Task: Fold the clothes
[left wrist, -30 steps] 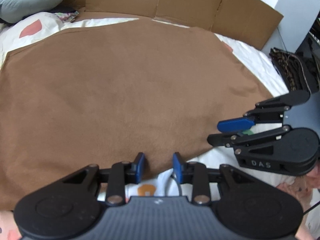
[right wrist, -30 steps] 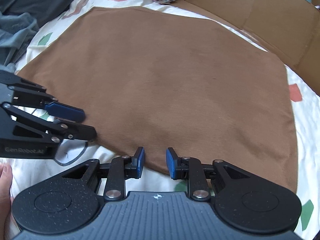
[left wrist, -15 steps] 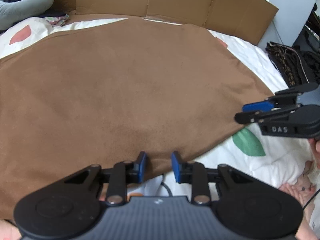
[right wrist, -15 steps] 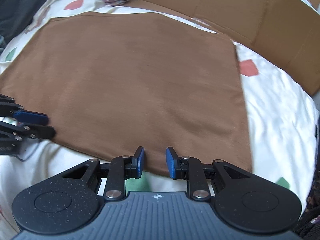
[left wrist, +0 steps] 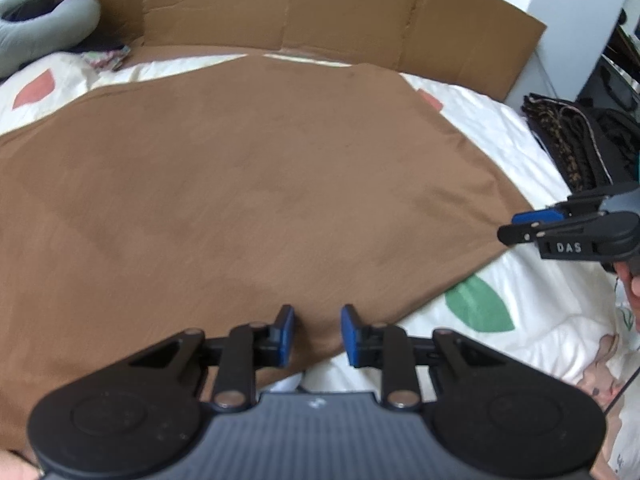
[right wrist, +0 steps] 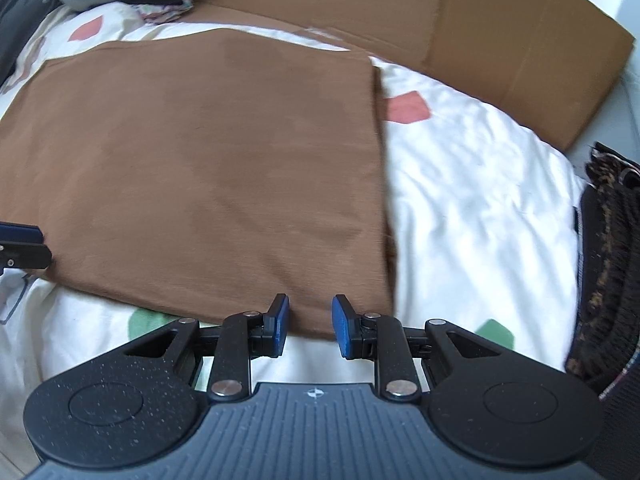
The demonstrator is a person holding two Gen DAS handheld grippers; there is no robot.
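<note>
A brown cloth [left wrist: 240, 180] lies spread flat on the bed; its right edge [right wrist: 380, 168] runs straight. My left gripper [left wrist: 316, 334] hovers over the cloth's near edge, its blue pads a small gap apart with nothing pinched between them. My right gripper [right wrist: 307, 326] stands over the near right corner of the cloth [right wrist: 200, 160], likewise open with a small gap. In the left wrist view the right gripper [left wrist: 516, 226] shows at the far right by the cloth's corner. The left gripper's fingertips [right wrist: 20, 244] peek in at the left edge of the right wrist view.
The white bedsheet [right wrist: 480, 180] with red and green patches lies under the cloth. Flattened cardboard [left wrist: 320, 8] stands along the far side. A grey pillow [left wrist: 40, 32] sits at the far left. Dark leopard-print clothes [right wrist: 608, 240] are piled at the bed's right edge.
My right gripper has slid rightwards along the cloth's near edge to its right corner. The left gripper has shifted a little, and its jaws have narrowed slightly.
</note>
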